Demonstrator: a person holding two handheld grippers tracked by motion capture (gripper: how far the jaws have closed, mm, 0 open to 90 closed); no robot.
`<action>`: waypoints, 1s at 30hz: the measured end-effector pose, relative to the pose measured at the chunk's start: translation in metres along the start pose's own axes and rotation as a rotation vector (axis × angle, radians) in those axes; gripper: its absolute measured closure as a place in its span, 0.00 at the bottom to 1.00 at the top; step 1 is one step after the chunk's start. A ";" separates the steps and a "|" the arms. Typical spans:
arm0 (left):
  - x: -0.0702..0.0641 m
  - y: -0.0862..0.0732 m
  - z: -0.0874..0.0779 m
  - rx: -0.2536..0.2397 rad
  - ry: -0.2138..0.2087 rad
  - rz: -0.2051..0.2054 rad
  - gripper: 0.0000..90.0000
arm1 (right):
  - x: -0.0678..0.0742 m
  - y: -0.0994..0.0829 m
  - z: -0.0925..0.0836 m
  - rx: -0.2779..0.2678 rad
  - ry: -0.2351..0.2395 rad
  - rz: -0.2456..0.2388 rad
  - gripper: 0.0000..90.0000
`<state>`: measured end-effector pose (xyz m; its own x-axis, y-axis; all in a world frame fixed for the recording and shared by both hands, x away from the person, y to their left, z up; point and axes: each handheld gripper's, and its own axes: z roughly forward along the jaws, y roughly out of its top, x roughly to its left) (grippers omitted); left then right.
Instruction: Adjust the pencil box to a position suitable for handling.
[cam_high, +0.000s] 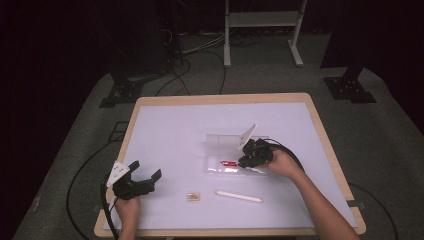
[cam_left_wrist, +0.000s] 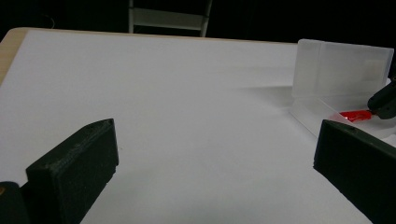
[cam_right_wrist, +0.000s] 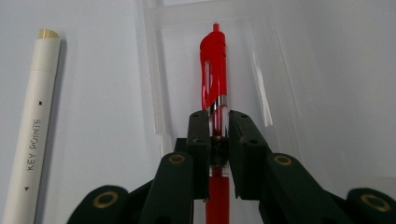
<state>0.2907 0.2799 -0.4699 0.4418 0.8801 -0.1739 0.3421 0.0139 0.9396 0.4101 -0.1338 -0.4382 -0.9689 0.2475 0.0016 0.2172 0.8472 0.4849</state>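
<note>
A red pen (cam_right_wrist: 214, 60) lies lengthwise in the tray of a clear plastic box (cam_right_wrist: 275, 74). My right gripper (cam_right_wrist: 215, 133) is shut on the pen's middle, one black jaw on each side of the barrel. In the high view the box (cam_high: 220, 142) sits right of the table's centre with its lid standing up, and the right gripper (cam_high: 243, 161) reaches into it from the right, over the red pen (cam_high: 229, 163). My left gripper (cam_high: 146, 170) rests near the front left corner, open and holding nothing. From the left gripper (cam_left_wrist: 215, 154), the box (cam_left_wrist: 341, 70) and red pen (cam_left_wrist: 355, 115) lie far right.
A white pen marked KEY POINTS (cam_high: 239, 196) lies on the white table (cam_high: 180, 125) in front of the box, also seen beside the tray as a white pen (cam_right_wrist: 35, 126). A small tan block (cam_high: 193, 197) sits left of it. Cables and stands cover the dark floor behind.
</note>
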 end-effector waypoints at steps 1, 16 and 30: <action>0.000 0.000 0.000 0.000 0.000 0.000 0.00 | 0.000 0.000 0.000 0.002 -0.001 0.000 0.87; 0.000 0.000 0.000 0.001 -0.002 0.006 0.00 | 0.000 -0.001 -0.009 -0.036 0.001 0.012 0.79; 0.000 0.000 0.000 0.001 -0.004 0.009 0.00 | 0.004 -0.007 -0.032 -0.095 -0.009 0.037 0.71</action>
<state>0.2904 0.2796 -0.4700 0.4480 0.8785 -0.1662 0.3388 0.0052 0.9408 0.4004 -0.1540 -0.4133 -0.9593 0.2820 0.0137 0.2400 0.7890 0.5655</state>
